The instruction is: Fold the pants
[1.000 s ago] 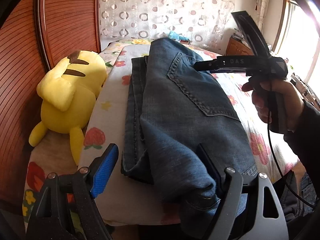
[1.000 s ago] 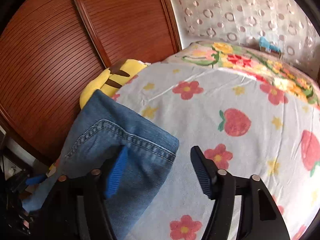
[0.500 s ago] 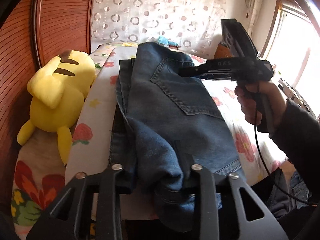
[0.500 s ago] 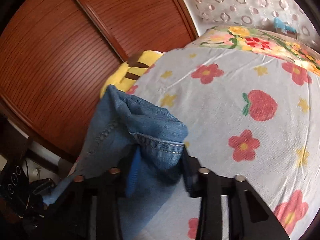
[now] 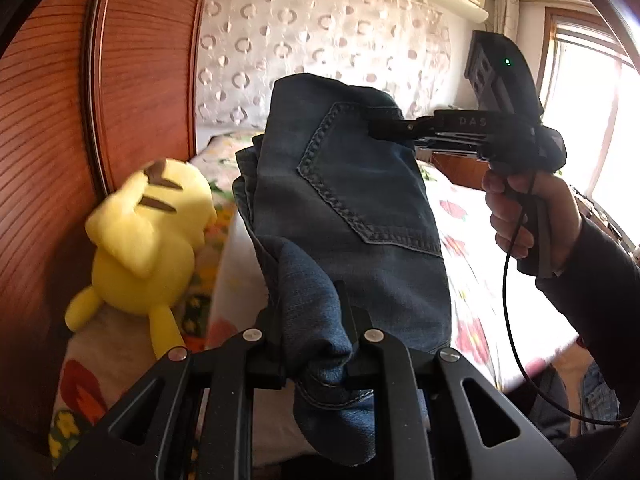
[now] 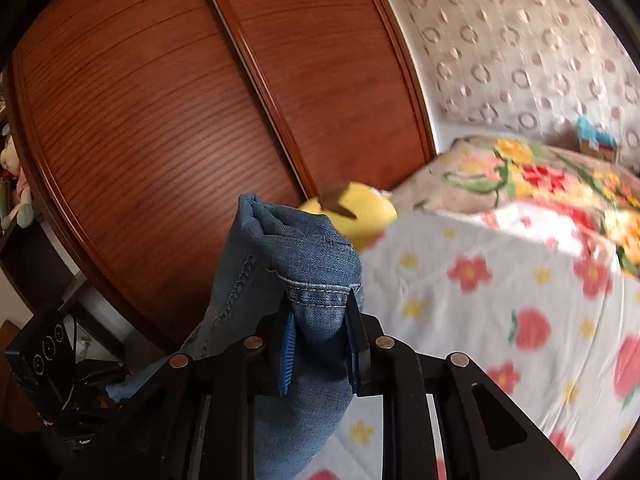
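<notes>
The blue denim pants [image 5: 352, 208] hang lifted above the bed, back pocket facing me. My left gripper [image 5: 316, 332] is shut on the near bunched end of the pants. My right gripper [image 6: 320, 340] is shut on the waistband edge of the pants [image 6: 304, 268]; in the left wrist view it [image 5: 380, 128] clamps the far top edge, held by a hand [image 5: 528, 216]. The pants stretch between both grippers, off the sheet.
A yellow plush toy [image 5: 148, 236] lies at the bed's left edge against the wooden wardrobe doors [image 6: 180, 100]. The flowered bedsheet [image 6: 500, 300] spreads below. A patterned curtain [image 5: 320, 52] hangs behind. A window [image 5: 592, 112] is at right. A cable [image 5: 516, 340] hangs from the right gripper.
Both grippers closed on the pants, then lifted them up off the bed; the pants now hang between them instead of lying flat.
</notes>
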A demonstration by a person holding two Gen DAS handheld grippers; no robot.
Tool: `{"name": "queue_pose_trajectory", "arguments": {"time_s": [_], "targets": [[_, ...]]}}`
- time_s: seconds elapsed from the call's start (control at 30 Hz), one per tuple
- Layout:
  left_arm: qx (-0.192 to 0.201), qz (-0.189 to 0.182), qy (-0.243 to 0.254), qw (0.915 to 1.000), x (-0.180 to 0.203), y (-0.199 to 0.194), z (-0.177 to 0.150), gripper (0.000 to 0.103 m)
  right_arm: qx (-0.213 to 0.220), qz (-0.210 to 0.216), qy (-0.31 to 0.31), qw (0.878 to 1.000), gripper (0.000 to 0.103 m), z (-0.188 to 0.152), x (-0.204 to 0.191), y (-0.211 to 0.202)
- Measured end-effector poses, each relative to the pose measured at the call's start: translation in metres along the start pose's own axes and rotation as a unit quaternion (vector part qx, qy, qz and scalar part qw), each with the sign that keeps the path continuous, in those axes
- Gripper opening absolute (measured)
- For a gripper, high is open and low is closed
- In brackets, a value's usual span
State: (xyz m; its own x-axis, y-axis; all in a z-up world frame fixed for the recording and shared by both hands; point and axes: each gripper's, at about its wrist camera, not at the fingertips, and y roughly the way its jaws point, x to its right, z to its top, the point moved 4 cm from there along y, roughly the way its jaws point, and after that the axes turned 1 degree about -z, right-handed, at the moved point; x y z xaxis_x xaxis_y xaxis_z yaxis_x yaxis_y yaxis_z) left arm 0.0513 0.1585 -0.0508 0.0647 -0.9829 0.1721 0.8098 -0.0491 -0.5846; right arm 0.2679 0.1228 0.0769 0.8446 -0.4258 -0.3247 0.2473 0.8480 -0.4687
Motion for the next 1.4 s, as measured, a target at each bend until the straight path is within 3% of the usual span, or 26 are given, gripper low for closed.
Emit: {"name": "queue_pose_trajectory", "arguments": {"time_s": [0.37, 0.6, 0.7, 0.8, 0.87, 0.97, 1.1, 1.17, 1.23, 1.4], "targets": [[0.040, 0.019, -0.002, 0.9990, -0.051, 0.026, 0.075, 0.018, 0.022, -0.004, -0.035, 0.999, 0.021, 0.074, 0.001, 0.035], [0.020, 0.012, 0.000, 0.9997, -0.070, 0.092, 0.108, 0.018, 0.007, -0.028, 0.002, 1.000, 0.021, 0.084, 0.072, 0.087], [-0.011, 0.009, -0.002, 0.9999, -0.073, 0.133, 0.104, 0.018, -0.021, -0.041, 0.037, 0.998, 0.022, 0.078, 0.113, 0.116], [-0.061, 0.016, -0.012, 0.9979, -0.080, 0.175, 0.080, 0.018, -0.062, -0.071, 0.056, 0.994, 0.031, 0.064, 0.144, 0.150], [-0.072, 0.020, -0.013, 0.9972, -0.079, 0.185, 0.071, 0.018, -0.083, -0.091, 0.054, 0.991, 0.039, 0.057, 0.151, 0.164], [-0.069, 0.030, -0.005, 0.9972, -0.075, 0.185, 0.070, 0.018, -0.074, -0.135, 0.024, 0.988, 0.052, 0.054, 0.148, 0.160], [-0.076, 0.034, -0.011, 0.9964, -0.078, 0.190, 0.070, 0.018, -0.038, -0.177, -0.023, 0.983, 0.052, 0.058, 0.127, 0.140], [-0.080, 0.035, -0.016, 0.9960, -0.080, 0.191, 0.067, 0.018, -0.016, -0.176, -0.024, 0.984, 0.052, 0.052, 0.121, 0.126], [-0.081, 0.036, -0.020, 0.9958, -0.079, 0.191, 0.065, 0.019, -0.037, -0.169, -0.023, 0.985, 0.038, 0.042, 0.120, 0.132], [-0.075, 0.040, -0.019, 0.9962, -0.075, 0.189, 0.064, 0.021, -0.075, -0.179, -0.006, 0.981, 0.036, 0.023, 0.136, 0.164]]}}
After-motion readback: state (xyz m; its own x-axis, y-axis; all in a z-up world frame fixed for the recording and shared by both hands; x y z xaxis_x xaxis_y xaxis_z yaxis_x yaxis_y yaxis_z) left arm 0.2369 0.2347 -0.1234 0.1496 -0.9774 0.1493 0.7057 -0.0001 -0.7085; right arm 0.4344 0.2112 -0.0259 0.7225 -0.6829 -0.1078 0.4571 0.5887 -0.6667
